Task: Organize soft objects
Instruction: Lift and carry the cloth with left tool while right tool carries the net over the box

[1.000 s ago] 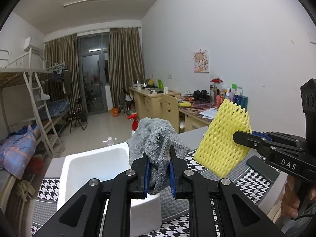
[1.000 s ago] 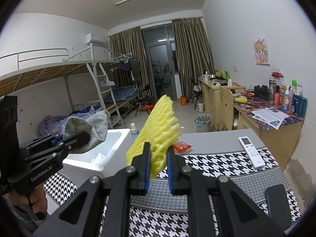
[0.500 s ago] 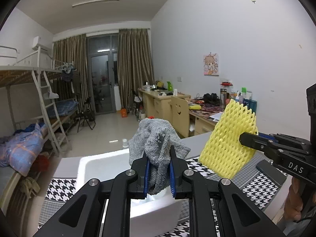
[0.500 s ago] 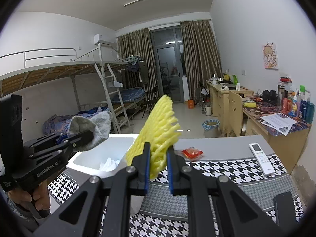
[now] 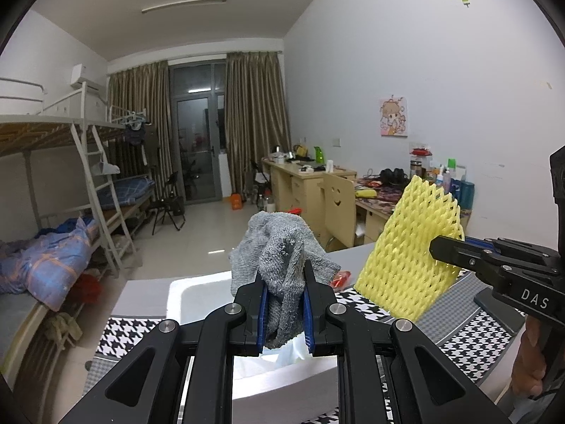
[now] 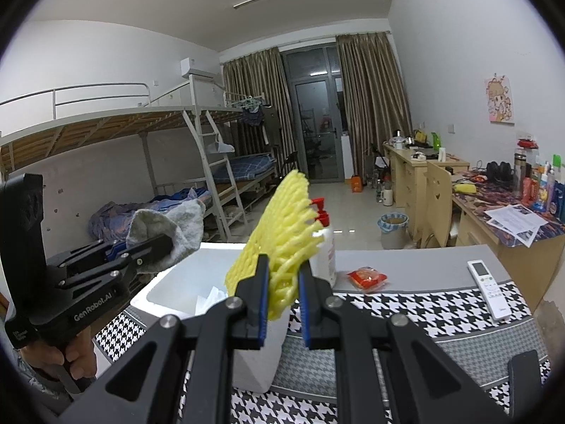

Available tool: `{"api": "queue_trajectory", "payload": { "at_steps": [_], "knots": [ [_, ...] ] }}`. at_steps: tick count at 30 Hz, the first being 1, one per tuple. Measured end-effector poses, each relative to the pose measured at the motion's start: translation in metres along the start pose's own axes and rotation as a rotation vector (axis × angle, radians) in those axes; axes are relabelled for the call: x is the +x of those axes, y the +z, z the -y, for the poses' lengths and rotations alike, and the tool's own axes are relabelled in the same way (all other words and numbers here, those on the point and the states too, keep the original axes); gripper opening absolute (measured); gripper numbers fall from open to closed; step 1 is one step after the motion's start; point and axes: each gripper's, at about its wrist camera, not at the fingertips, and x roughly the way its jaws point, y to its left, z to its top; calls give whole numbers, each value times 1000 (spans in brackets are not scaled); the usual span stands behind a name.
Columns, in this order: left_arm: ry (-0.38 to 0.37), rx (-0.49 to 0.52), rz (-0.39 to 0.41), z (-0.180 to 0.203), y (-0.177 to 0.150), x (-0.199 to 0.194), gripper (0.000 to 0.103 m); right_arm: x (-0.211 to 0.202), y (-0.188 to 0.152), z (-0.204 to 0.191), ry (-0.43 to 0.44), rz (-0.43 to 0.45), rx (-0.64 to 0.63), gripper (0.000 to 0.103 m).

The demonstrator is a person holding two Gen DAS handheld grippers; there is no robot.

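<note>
Left gripper [image 5: 284, 304]: clenched on grey cloth [image 5: 279, 247]
Right gripper [image 6: 281, 300]: clenched on yellow net [image 6: 282, 243]
Below: white box [image 6: 183, 282]
Behind box: bottle [image 6: 325, 243], red packet [image 6: 367, 277]
Table's right edge: remote [image 6: 489, 289]

Left gripper [image 5: 284, 304] pinches cloth [image 5: 282, 247] above the foam box [image 6: 176, 282], which sits on the table mat [image 6: 423, 318]; right gripper [image 6: 282, 304] pinches foam net [image 6: 282, 240] to the cloth's right, over the box's right edge; pump bottle [image 6: 326, 247] stands just behind the net, beside the box; snack packet [image 6: 367, 277] right of the bottle; remote [image 6: 489, 289] further right, near the table edge; bunk bed [image 6: 141, 141] behind on the left; desks [image 6: 441, 183] along the right wall.
</note>
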Motion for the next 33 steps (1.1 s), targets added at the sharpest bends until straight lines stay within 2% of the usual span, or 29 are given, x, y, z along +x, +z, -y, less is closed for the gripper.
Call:
{"api": "queue_trajectory", "payload": {
  "at_steps": [15, 27, 33],
  "knots": [
    [76, -51, -22, -21, -6, 4, 17, 28, 5, -17, 65, -39, -25, 18],
    [50, -57, -67, -29, -10, 25, 17, 39, 5, -25, 47, -61, -45, 18],
    [28, -58, -103, -37, -12, 42, 21, 40, 5, -30, 30, -59, -38, 18]
  ]
}}
